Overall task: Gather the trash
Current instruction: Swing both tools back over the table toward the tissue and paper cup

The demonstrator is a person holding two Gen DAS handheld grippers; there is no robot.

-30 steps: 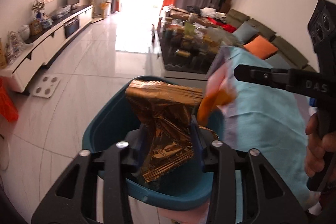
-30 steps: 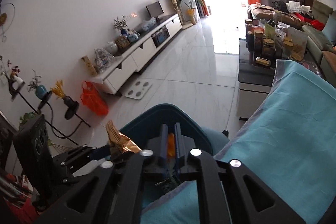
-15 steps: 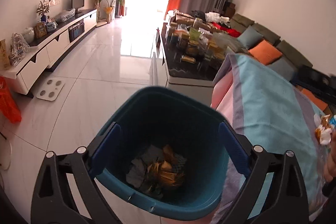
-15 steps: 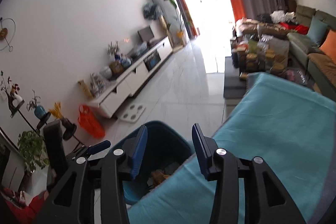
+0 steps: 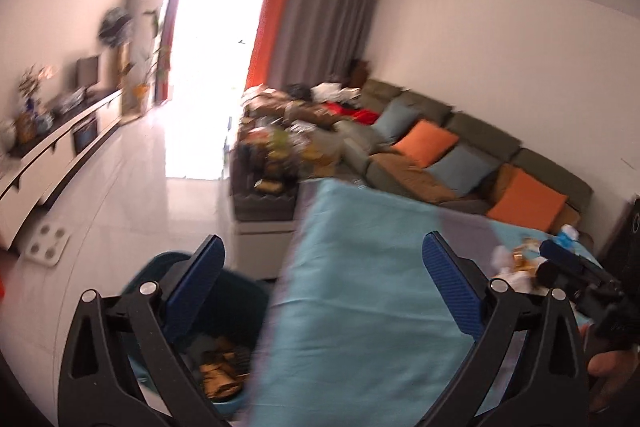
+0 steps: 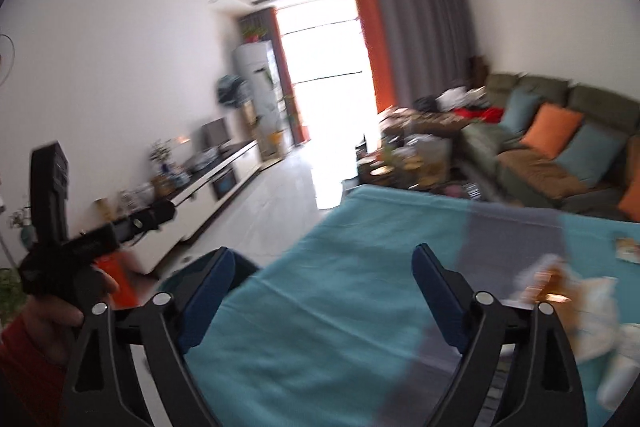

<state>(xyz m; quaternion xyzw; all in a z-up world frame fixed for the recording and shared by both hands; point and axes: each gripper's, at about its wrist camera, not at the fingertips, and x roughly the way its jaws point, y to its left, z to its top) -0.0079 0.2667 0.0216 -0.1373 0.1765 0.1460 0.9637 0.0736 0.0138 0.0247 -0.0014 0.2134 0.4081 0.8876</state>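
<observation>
My left gripper (image 5: 320,261) hovers over the near edge of the teal tablecloth (image 5: 360,307), its jaws opening wide with nothing between them. Below its left finger stands the dark teal bin (image 5: 160,267), with gold and grey wrappers (image 5: 220,367) lying inside. My right gripper (image 6: 324,263) is also over the cloth, jaws opening and empty. Loose trash (image 6: 560,291), white and gold wrappers, lies on the cloth at the right, beyond its right finger. The same pile of trash (image 5: 516,261) shows far right in the left wrist view. Both views are blurred.
A cluttered dark coffee table (image 5: 264,203) stands past the cloth. A green sofa (image 5: 480,147) with orange and blue cushions runs along the right wall. A white TV cabinet (image 6: 224,179) lines the left wall. An orange bag (image 6: 120,279) sits on the floor beside it.
Both grippers let their wrappers drop into the bin and opened wide. They then rose and swung right, away from the bin and over the teal cloth.
</observation>
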